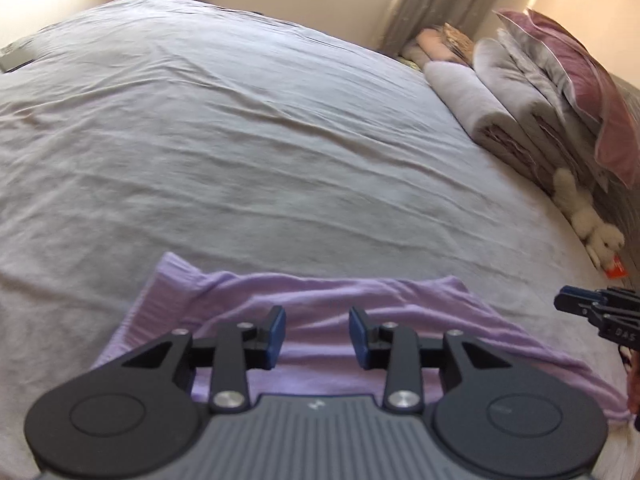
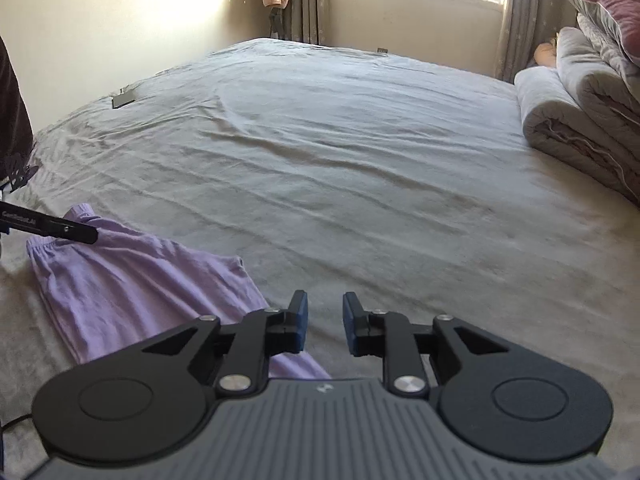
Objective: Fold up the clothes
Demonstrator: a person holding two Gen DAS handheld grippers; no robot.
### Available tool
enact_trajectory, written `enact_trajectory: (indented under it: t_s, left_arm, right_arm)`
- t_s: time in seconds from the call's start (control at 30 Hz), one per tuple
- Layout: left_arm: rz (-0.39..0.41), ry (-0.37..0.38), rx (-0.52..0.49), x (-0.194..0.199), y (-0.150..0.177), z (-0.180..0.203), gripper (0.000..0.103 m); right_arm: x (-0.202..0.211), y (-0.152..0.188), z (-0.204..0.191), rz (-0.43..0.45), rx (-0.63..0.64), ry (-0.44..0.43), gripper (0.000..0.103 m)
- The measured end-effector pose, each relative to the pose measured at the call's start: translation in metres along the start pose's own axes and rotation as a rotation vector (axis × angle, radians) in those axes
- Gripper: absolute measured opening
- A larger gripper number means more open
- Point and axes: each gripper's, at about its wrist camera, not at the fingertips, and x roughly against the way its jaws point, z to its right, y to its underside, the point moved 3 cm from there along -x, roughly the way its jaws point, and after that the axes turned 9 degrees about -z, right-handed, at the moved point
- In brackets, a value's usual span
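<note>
While the soft lilac cotton garment (image 1: 328, 320) is lying half-flattened on the wrinkled pale grey bedsheet (image 1: 240, 140), I'd say the trick for this step is grabbing an actual edge or corner, not a random bunch in the middle, then pulling it taut before laying it over so the fold comes out square. It sits in the lower middle of the left wrist view and the lower left of the right wrist view. Left gripper (image 1: 317, 334) hovers right over it, blue pads (image 1: 277, 332) spread moderately wide, nothing between them; can't tell if it touches the cloth. Right gripper (image 2: 323, 322) is a bit narrower but also parted and empty, just past the garment's right edge, over bare sheet. Rolled grey quilts (image 2: 580, 108) are stacked at the upper right, well apart.
</note>
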Motion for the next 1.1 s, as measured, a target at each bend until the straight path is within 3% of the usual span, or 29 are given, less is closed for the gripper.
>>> enact_trajectory:
  t_s: [0.07,0.2,0.4,0.57,0.63,0.67,0.7,0.73,1.0,1.07,1.1]
  left_arm:
    - [-0.029,-0.007,-0.017,-0.010,0.002,0.007,0.036]
    - [-0.066,-0.047,-0.036,-0.023,0.007,0.010,0.036]
    - [-0.065,-0.025,-0.004,-0.023,0.006,0.000,0.036]
    - [-0.061,-0.024,0.002,-0.022,0.008,-0.001,0.036]
    - [-0.060,-0.032,-0.008,-0.022,0.008,0.001,0.036]
    - [-0.060,-0.033,-0.008,-0.022,0.008,0.001,0.036]
    - [-0.060,-0.033,-0.007,-0.022,0.007,0.000,0.036]
    - [-0.060,-0.028,0.001,-0.022,0.007,-0.001,0.036]
    - [-0.068,0.012,0.042,-0.021,0.004,-0.014,0.035]
    - [-0.069,0.010,0.041,-0.022,0.004,-0.014,0.035]
    - [-0.070,0.009,0.042,-0.022,0.004,-0.014,0.035]
  right_arm:
    - [0.008,0.018,-0.001,-0.037,-0.008,-0.013,0.039]
    - [0.012,0.064,-0.014,-0.116,0.009,-0.002,0.041]
    - [0.049,0.108,-0.030,-0.067,0.213,0.017,0.041]
    - [0.044,0.138,-0.026,-0.113,0.293,0.084,0.041]
    - [0.044,0.140,-0.027,-0.109,0.325,0.116,0.032]
    - [0.045,0.140,-0.027,-0.106,0.331,0.138,0.008]
    - [0.045,0.140,-0.027,-0.103,0.336,0.161,0.002]
    - [0.045,0.139,-0.026,-0.100,0.342,0.183,0.002]
    - [0.073,0.150,-0.035,-0.085,0.293,0.097,0.002]
    - [0.057,0.156,-0.034,-0.131,0.302,0.146,0.003]
    - [0.049,0.159,-0.033,-0.155,0.307,0.170,0.010]
